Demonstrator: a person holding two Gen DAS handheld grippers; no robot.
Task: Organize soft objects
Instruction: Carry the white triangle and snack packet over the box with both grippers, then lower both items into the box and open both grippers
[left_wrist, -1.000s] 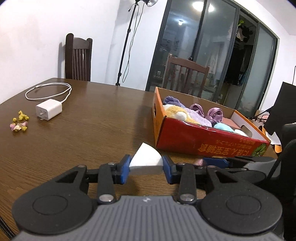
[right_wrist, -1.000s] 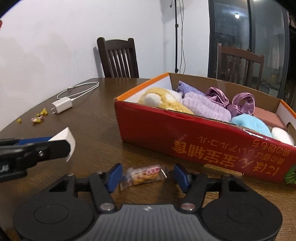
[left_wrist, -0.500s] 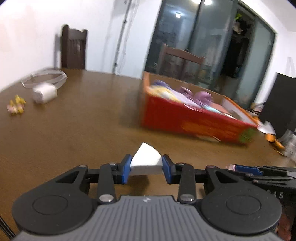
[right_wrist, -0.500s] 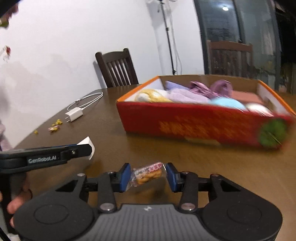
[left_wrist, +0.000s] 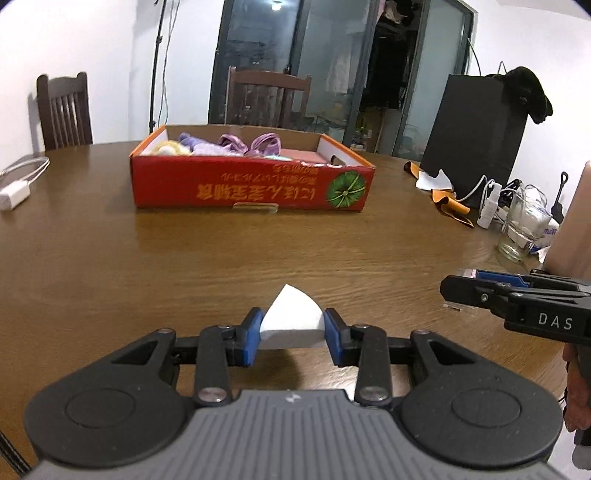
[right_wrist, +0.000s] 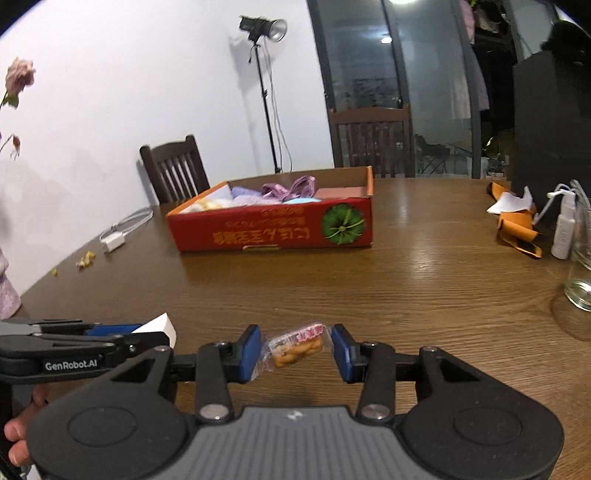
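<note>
Both tongs have backed away from the red box (left_wrist: 251, 184), now well ahead; left tongs (left_wrist: 291, 332) pinch a white sponge wedge (left_wrist: 291, 314), right tongs (right_wrist: 295, 349) clasp a snack packet (right_wrist: 295, 345).

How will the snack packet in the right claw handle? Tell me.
The snack packet is probably light and crinkly: a thin clear wrapper around small pieces. It sits tilted between the right claw's pads, so it may slip or twist. Hard squeezing could crush the contents.

The table (left_wrist: 184, 266) is glossy grained wood. The box (left_wrist: 251, 184) at upper centre is printed cardboard, holding satin and fluffy cloth. A clear glass (left_wrist: 524, 225) stands at the right.
</note>
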